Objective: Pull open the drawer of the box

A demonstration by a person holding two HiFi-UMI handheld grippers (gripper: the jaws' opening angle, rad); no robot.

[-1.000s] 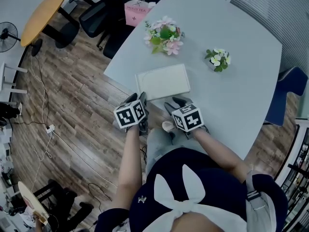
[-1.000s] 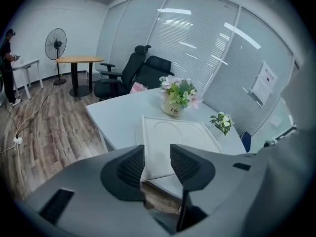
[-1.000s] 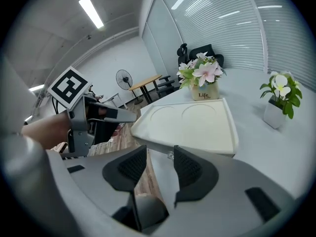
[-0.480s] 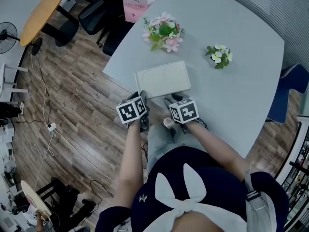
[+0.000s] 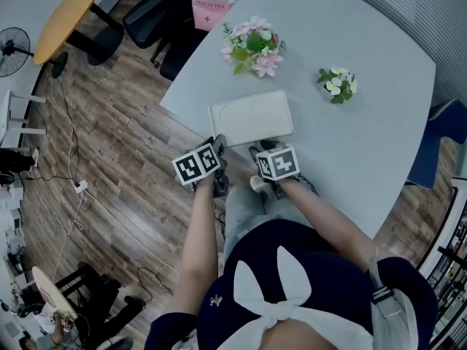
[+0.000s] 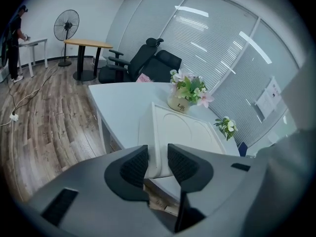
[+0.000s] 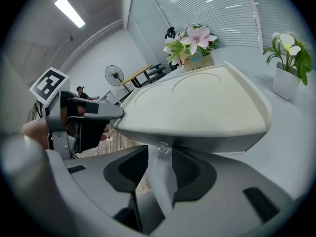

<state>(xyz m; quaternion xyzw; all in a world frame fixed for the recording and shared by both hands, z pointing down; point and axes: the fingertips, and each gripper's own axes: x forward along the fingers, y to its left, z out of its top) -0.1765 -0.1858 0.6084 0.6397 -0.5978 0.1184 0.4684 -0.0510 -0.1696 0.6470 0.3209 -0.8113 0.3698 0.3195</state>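
A flat white box (image 5: 250,119) lies at the near edge of the pale table (image 5: 365,144). In the left gripper view its near left corner (image 6: 154,132) fills the gap between my left gripper's (image 6: 157,150) pads, which have just been closing and now press on it. Under the lid's front lip, a small clear drawer knob (image 7: 162,148) sits at the fingertips of my right gripper (image 7: 160,153). Those jaws have just been closing, but a gap shows on both sides of the knob. In the head view the left gripper (image 5: 217,146) and right gripper (image 5: 264,149) sit side by side at the box's front.
A pot of pink flowers (image 5: 253,47) and a small white-flowered plant (image 5: 337,84) stand beyond the box. Past the table's far corner are a pink carton (image 5: 213,7) and dark office chairs (image 5: 149,20). A round wooden table (image 5: 67,17), a fan (image 5: 13,52) and cables are on the wood floor.
Both grippers have sunk a little and drawn in against the box's front edge. The box has not moved.
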